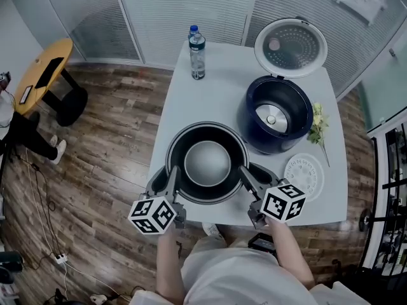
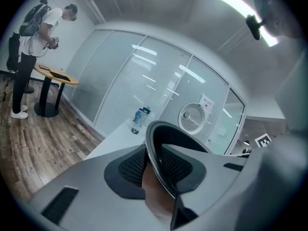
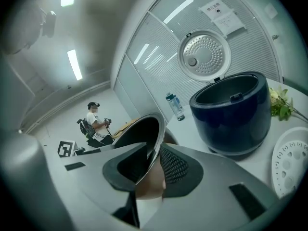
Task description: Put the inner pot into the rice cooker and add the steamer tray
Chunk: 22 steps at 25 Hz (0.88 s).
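the left gripper (image 1: 170,182) is pinched on the left rim of the pot (image 1: 206,164). one pad sits inside the wall and one outside, and the jaws are closed only as far as the thin metal lets them. the right gripper (image 1: 245,176) has the opposite rim the same way, so the pot hangs between the two with its mouth facing up. it is dark around the inside and pale grey at the bottom. it sits over the near edge of the tabletop (image 1: 216,100), a little toward the near left corner. from where i stand i cannot tell whether its base touches the surface.

the cooker (image 1: 254,132) is just beyond the pot on the right, dark blue, close to the right edge. its silver heating plate shows down inside. its lid (image 1: 290,46) is thrown back toward the far right corner. the white tray (image 1: 304,175) lies flat by the near right corner, just beside the right gripper. flowers (image 1: 317,127) lie along the right edge, next to the cooker. a bottle (image 1: 197,54) stands upright at the far edge near the far left corner.

off to the left, on the wooden floor (image 1: 108,145), a person (image 2: 29,32) stands by a small round table (image 1: 43,74).
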Motion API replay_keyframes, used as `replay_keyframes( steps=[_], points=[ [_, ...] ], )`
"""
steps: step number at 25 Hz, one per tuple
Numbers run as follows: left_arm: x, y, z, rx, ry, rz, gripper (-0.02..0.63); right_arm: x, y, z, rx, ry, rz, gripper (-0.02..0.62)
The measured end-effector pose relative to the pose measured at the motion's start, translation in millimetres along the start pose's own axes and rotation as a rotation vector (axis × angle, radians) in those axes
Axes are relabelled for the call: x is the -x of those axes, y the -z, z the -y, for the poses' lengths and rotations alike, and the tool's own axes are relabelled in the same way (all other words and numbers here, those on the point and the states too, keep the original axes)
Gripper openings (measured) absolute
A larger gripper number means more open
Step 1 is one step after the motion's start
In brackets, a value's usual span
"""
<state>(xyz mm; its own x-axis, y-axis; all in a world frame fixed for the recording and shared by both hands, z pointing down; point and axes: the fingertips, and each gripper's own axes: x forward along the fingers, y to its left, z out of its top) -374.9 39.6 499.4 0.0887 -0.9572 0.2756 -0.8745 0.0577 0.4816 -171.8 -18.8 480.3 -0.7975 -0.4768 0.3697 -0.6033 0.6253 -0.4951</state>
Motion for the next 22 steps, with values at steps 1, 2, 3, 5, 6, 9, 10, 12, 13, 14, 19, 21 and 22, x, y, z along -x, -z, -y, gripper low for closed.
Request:
replay_keyframes(
  steps=[1, 2, 3, 5, 6, 9, 10, 12, 13, 14, 19, 21, 22],
  points=[
    [2, -5, 1, 0.002, 0.003, 0.013, 0.1, 1, -6, -4, 0.007, -0.007, 0.013, 0.097],
    [4, -10, 3, 0.004, 0.006, 0.025, 0.1, 2, -12, -8, 0.013, -0.014, 0.027, 0.095],
    [4, -15, 5, 0.004, 0.009, 0.036, 0.1, 3, -17, -11, 0.018, -0.019, 0.04, 0.094],
    [4, -25, 9, -0.003, 0.017, 0.053, 0.1, 4, -28, -15, 0.026, -0.026, 0.062, 0.094],
    [4, -30, 11, -0.008, 0.022, 0.061, 0.1, 5, -33, -16, 0.03, -0.028, 0.072, 0.093],
    [6, -44, 16, -0.021, 0.028, 0.085, 0.1, 6, -44, -22, 0.041, -0.031, 0.089, 0.092],
    [6, -48, 16, -0.022, 0.03, 0.093, 0.1, 6, -48, -24, 0.047, -0.032, 0.093, 0.092],
    [5, -54, 19, -0.019, 0.037, 0.104, 0.1, 8, -55, -28, 0.061, -0.034, 0.103, 0.092],
    [4, -57, 22, -0.017, 0.044, 0.108, 0.1, 11, -60, -29, 0.067, -0.034, 0.11, 0.092],
    [3, -60, 25, -0.017, 0.052, 0.112, 0.1, 13, -64, -30, 0.072, -0.034, 0.117, 0.092],
    [0, -80, 45, -0.033, 0.092, 0.143, 0.1, 28, -88, -34, 0.083, -0.036, 0.17, 0.091],
    [-4, -89, 54, -0.044, 0.107, 0.158, 0.1, 33, -98, -32, 0.089, -0.037, 0.193, 0.091],
    [-8, -92, 58, -0.049, 0.112, 0.164, 0.1, 35, -103, -31, 0.091, -0.036, 0.203, 0.091]
  ],
)
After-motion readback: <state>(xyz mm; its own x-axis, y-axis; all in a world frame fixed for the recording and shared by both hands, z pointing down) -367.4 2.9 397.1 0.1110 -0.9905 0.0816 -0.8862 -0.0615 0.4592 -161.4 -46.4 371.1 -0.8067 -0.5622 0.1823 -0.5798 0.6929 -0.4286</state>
